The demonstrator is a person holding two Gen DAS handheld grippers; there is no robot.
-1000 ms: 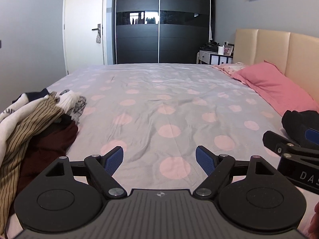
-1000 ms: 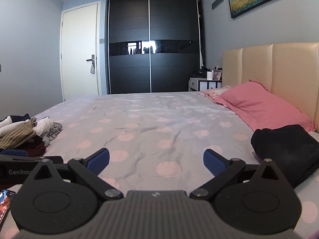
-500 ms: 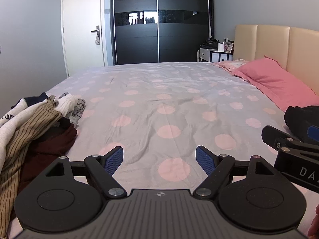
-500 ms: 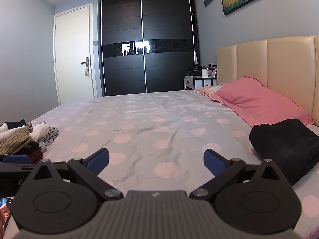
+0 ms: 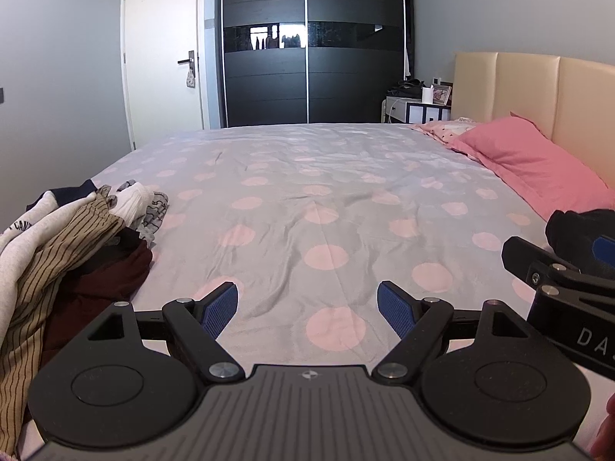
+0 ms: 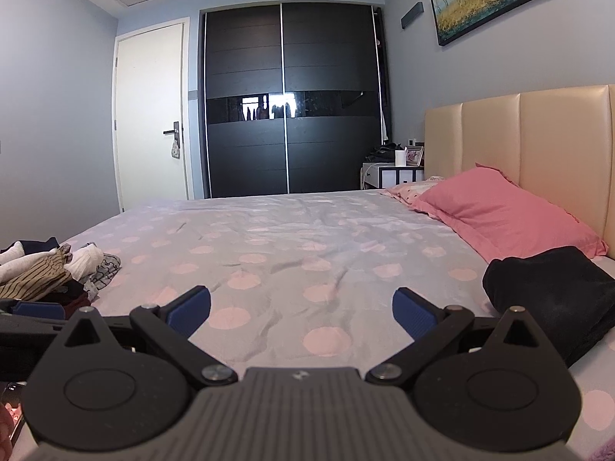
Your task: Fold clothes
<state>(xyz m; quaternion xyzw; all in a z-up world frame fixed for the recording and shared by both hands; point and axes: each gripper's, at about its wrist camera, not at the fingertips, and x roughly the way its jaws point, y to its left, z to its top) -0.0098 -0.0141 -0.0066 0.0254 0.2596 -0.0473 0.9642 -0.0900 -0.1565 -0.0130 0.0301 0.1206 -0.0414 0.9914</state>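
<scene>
The bed (image 5: pixel 307 199), covered in a grey sheet with pink dots, filled most of both views, with a beige headboard (image 6: pixel 538 146) at its right side. A dark wardrobe (image 6: pixel 288 103) stood beyond the bed's far edge, and a white door (image 6: pixel 153 115) was just left of the wardrobe. A pink pillow (image 6: pixel 503 211) lay on the bed against the headboard. On the bed's left edge sat a heap of unfolded clothes (image 5: pixel 65 246), striped, white and maroon. A folded black garment (image 6: pixel 553 292) rested on the bed just in front of the pillow. The left gripper (image 5: pixel 307 307) and the right gripper (image 6: pixel 301 307) hovered over the bed's near edge, fingers spread wide and holding nothing.
</scene>
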